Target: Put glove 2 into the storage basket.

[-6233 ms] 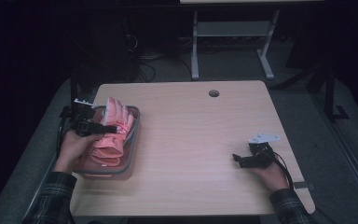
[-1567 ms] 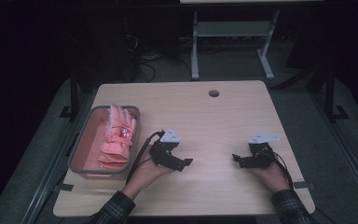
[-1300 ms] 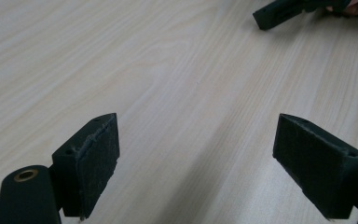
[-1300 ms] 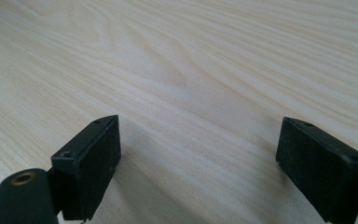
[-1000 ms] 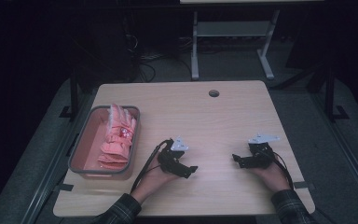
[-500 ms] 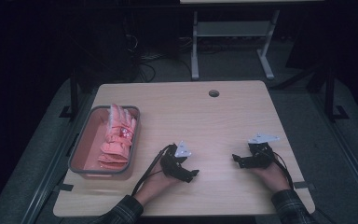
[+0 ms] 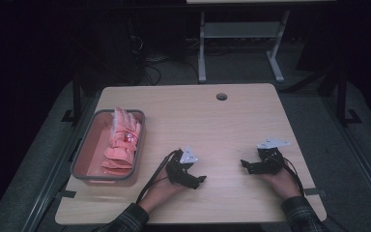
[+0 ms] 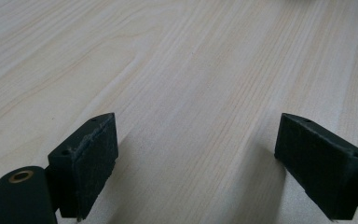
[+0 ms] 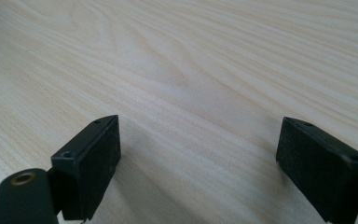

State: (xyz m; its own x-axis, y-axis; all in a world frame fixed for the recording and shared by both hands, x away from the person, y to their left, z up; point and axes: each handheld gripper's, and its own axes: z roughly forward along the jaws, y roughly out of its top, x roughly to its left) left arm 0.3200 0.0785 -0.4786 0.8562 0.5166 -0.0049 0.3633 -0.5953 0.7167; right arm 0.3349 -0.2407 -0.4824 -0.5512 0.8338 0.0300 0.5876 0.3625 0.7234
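Observation:
A grey tray (image 7: 79,166) at the table's left side holds a pile of pink gloves (image 7: 121,146). My left gripper (image 7: 196,178) rests low on the wooden table (image 7: 212,130) near its front middle, well to the right of the tray. Its jaws stand wide apart with bare wood between them, and its pads (image 8: 91,161) frame empty tabletop. My right gripper (image 7: 246,166) lies at the front right of the table, also open over bare wood, with one pad (image 9: 93,158) on each side of an empty gap.
A small round cable hole (image 7: 221,96) sits near the table's far edge. Beyond the table stands a white metal frame (image 7: 241,43) on a dark floor with cables. Both forearms in plaid sleeves (image 7: 125,222) come in from the near edge.
My left gripper has left the tray of gloves and moved right and toward the near edge, settling on the table. The right gripper has stayed in place.

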